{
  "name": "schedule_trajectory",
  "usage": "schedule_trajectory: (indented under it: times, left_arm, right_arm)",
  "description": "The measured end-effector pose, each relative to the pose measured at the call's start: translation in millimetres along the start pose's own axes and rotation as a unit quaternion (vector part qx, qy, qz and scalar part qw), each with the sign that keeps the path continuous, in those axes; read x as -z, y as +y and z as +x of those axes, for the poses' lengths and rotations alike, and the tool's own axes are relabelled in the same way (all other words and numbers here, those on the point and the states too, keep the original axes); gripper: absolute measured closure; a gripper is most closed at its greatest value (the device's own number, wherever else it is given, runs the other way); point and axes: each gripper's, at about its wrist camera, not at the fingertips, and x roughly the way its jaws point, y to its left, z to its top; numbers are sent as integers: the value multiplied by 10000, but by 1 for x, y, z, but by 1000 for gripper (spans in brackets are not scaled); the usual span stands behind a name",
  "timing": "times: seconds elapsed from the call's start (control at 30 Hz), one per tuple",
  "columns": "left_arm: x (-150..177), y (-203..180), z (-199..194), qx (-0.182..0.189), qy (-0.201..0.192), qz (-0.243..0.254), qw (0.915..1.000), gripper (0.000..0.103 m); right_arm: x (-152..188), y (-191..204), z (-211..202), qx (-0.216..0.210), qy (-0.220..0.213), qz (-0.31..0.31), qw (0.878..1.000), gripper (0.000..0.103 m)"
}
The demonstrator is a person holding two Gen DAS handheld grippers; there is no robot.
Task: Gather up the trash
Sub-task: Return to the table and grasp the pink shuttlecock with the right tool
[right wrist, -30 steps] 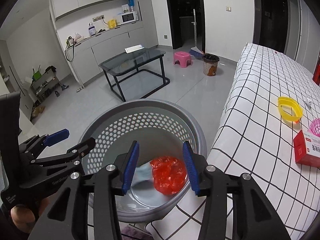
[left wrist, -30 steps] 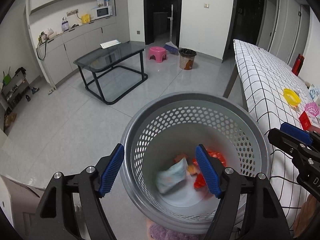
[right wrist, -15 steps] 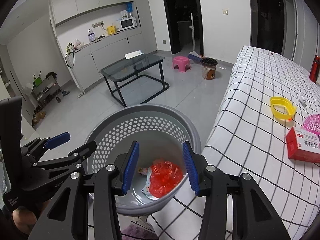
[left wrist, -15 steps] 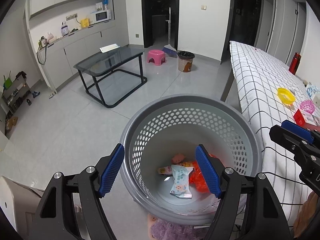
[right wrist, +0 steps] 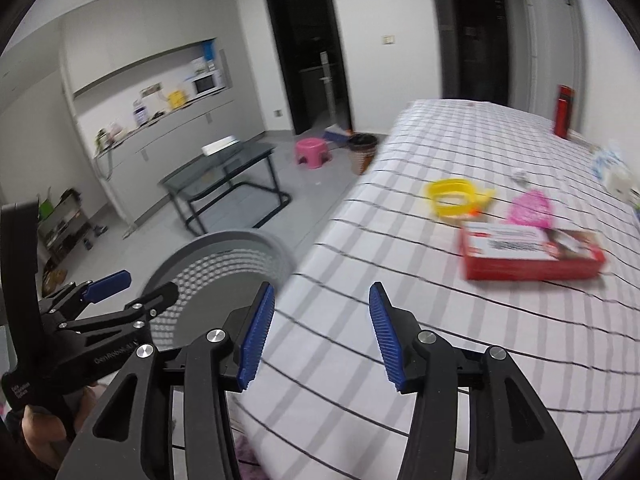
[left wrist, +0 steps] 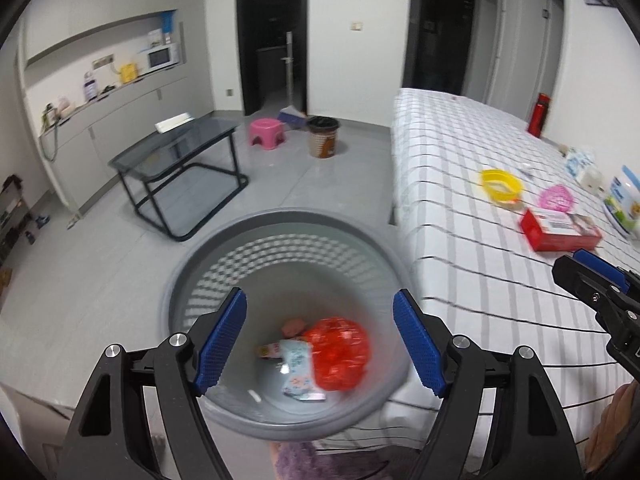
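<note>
Gaping fingers [left wrist: 219, 347], holding nothing.

Only faint white lettering on the left tool [right wrist: 130, 294] shows, roughly "GenRobot.AI"; other print is blurred.

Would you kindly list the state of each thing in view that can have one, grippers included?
left gripper: open, empty, above the basket
right gripper: open, empty, over the table edge
grey basket: upright on the floor, holding trash
red bag: crumpled, inside the basket
red box: closed, lying flat on the checked table
yellow ring: on the table
brown bin: upright on the floor
</note>
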Motion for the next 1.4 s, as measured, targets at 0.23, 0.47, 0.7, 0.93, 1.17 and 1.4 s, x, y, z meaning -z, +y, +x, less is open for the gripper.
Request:
schedule_trajectory:
  times: [0.23,0.47,0.7,0.93,1.17,1.4]
  left_arm:
    - [-7,-55,3,390,-44,288,9988,29]
    - [-28,-100,13,638,-66,489,9967,29]
    - [-71,-135,18,700,-257,727,9946,29]
    - [-121,-164,28,776,-413,870,9923,29]
    - [-153,-189,57,756,-393,947,9919,29]
    - [-158,-200,103,568,-58,937,9940,29]
  right_arm:
    - [11,-70,-32,670,-220,422,9966,55]
    - [-2,-132,-47,1090,-348,688,9910,55]
    - [-35,-164,-46,1179,-397,605,9904,55]
    - [-82,-186,-34,1147,-474,482,9911,55]
    - [-115,-203,2,1069,-177,368,9934,55]
    - [-111,-224,61,1080,397,430,9924,55]
